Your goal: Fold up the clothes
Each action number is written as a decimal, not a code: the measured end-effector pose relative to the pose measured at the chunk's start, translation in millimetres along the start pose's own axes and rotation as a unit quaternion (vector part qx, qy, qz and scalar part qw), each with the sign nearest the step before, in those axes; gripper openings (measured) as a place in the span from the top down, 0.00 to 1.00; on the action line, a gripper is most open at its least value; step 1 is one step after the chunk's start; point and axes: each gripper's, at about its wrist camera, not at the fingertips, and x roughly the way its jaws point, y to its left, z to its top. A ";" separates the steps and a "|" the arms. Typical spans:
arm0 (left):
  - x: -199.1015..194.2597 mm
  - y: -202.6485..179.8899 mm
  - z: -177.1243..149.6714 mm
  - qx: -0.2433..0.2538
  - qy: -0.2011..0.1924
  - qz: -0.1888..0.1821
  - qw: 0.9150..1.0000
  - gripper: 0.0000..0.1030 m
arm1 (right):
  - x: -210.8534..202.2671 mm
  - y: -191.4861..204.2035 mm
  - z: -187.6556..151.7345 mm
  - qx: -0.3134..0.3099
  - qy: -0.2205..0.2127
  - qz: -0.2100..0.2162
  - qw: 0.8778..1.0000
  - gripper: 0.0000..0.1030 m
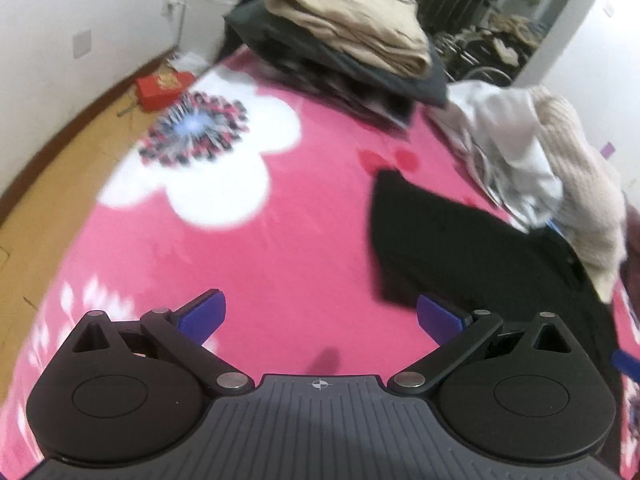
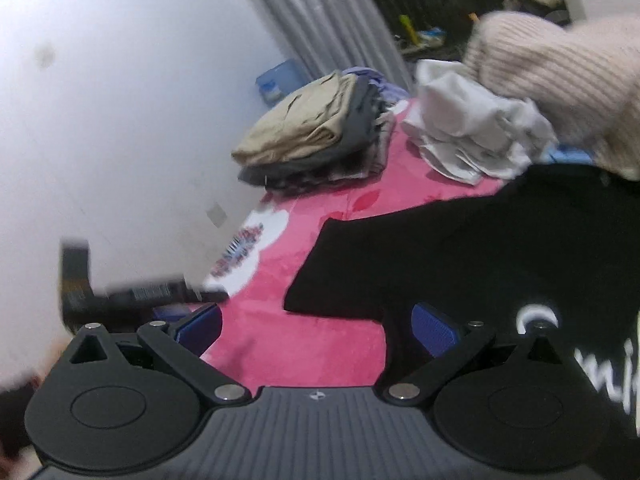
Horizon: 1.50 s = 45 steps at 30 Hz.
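The left hand-held gripper [image 1: 321,316] has its two blue fingers [image 1: 202,314] spread wide, and nothing is between them. It hangs over a pink blanket [image 1: 280,248] with a big white flower print [image 1: 208,148]. The black garment [image 1: 460,248] lies flat on this blanket, ahead and to the right of the left hand-held gripper; its near corner comes just beside the right blue finger, but whether they touch I cannot tell.

The right hand-held gripper [image 2: 316,330] is also spread open and holds nothing. In its view the black garment [image 2: 480,260] fills the right side, and the right blue finger [image 2: 434,330] appears in front of the cloth edge, while the left finger is over the pink blanket [image 2: 304,340]. White print [image 2: 612,376] shows on the garment at the far right.

Farther away, a folded stack [image 1: 352,40] with a beige piece on top of dark pieces sits on the far end of the blanket. To the right of it there is a loose heap of white clothes [image 1: 508,140] and a cream knitted sweater [image 1: 580,184], which lies partly over the far part of the black garment. On the floor beside the blanket a red box [image 1: 160,88] is seen.
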 end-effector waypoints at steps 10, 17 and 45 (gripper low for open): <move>90.9 -42.4 73.3 0.030 0.019 -0.074 0.997 0.07 | 109.9 65.7 -5.9 -0.156 -0.004 -0.104 0.982 0.14; 143.3 -71.9 85.8 0.076 0.065 -0.068 0.993 0.36 | 159.9 81.3 -15.2 -0.211 0.014 -0.147 0.966 0.21; 119.0 -141.0 105.7 0.055 0.014 -0.154 0.987 0.97 | 105.8 16.7 3.1 -0.005 -0.080 -0.138 0.987 0.90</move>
